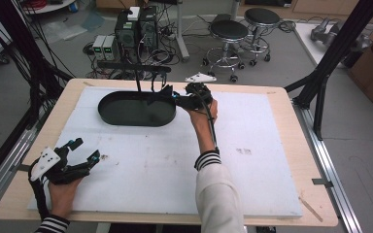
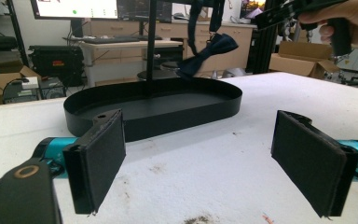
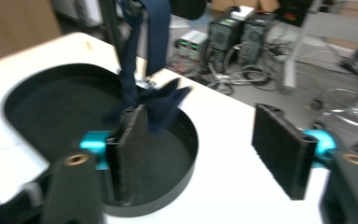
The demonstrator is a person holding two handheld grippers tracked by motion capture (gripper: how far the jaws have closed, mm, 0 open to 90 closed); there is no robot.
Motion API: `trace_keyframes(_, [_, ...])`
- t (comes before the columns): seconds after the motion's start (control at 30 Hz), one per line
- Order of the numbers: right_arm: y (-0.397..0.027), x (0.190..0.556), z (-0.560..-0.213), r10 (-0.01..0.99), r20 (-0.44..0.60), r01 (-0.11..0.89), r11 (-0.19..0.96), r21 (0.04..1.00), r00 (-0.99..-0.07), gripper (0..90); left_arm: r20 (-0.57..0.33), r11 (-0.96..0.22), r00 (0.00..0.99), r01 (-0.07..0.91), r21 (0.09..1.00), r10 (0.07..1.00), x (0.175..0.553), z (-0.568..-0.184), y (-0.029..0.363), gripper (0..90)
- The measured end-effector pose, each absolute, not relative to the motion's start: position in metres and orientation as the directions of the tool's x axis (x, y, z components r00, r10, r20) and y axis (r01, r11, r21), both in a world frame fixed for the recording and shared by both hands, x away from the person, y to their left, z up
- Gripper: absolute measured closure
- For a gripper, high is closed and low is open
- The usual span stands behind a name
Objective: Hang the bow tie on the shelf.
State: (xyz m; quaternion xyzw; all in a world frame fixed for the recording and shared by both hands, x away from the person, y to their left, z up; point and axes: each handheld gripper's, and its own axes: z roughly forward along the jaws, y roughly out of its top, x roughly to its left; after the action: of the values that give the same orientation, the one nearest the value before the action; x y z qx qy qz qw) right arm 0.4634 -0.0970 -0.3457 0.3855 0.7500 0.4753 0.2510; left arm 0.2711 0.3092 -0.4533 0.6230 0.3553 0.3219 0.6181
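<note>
The right gripper (image 1: pixel 167 93) is held over the right end of the black oval tray (image 1: pixel 108 116), which lies on the white board (image 1: pixel 175 165) covering the table (image 1: pixel 291 145). In the right gripper view its two pads (image 3: pixel 282 149) stand wide apart and nothing is clamped between them. The left pad sits just beside the dark blue bow tie (image 3: pixel 161 105); whether it touches the cloth cannot be determined, because this view is blurred.

The bow tie hangs by its strap (image 3: pixel 156 32) from a black stand (image 1: pixel 137 73) that rises from the tray. The top of the strap is cut off by the upper edge of the right gripper view, so its attachment cannot be seen there. In the high view the bow tie (image 1: pixel 156 98) merges with the dark tray and the gripper body, and its outline is hard to separate. In the left gripper view it (image 2: pixel 209 51) hangs clear above the tray floor, beside the stand post (image 2: pixel 151 46).

The left gripper (image 1: pixel 86 150) rests near the front left corner of the board, well apart from the tray. Its pads (image 2: pixel 307 161) are spread wide with bare board between them. The right hand (image 2: pixel 349 18) is partly cut off at the top right of that view.
</note>
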Motion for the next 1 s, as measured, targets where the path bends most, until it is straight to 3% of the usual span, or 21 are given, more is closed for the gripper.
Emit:
trace_keyframes(0.17, [-0.116,0.452,-0.340,0.772,0.017,0.317,0.241,0.917,-0.635,21.3,-0.037,0.015,0.540,0.045,0.999,0.841,0.271,-0.453,0.309,17.7])
trace_keyframes(0.3, [-0.136,0.437,-0.334,0.757,0.031,0.296,0.218,0.930,-0.653,20.1,-0.034,0.013,0.541,0.042,0.999,0.840,0.271,-0.453,0.309,17.6])
trace_keyframes(0.7, [-0.192,0.369,-0.329,0.762,-0.032,0.186,0.198,0.962,-0.646,17.7,-0.024,0.005,0.542,0.036,0.999,0.840,0.270,-0.453,0.308,17.4])
trace_keyframes(1.0, [-0.230,0.305,-0.357,0.789,-0.103,0.073,0.184,0.980,-0.606,15.0,-0.015,-0.001,0.541,0.030,1.000,0.841,0.270,-0.453,0.308,17.4])
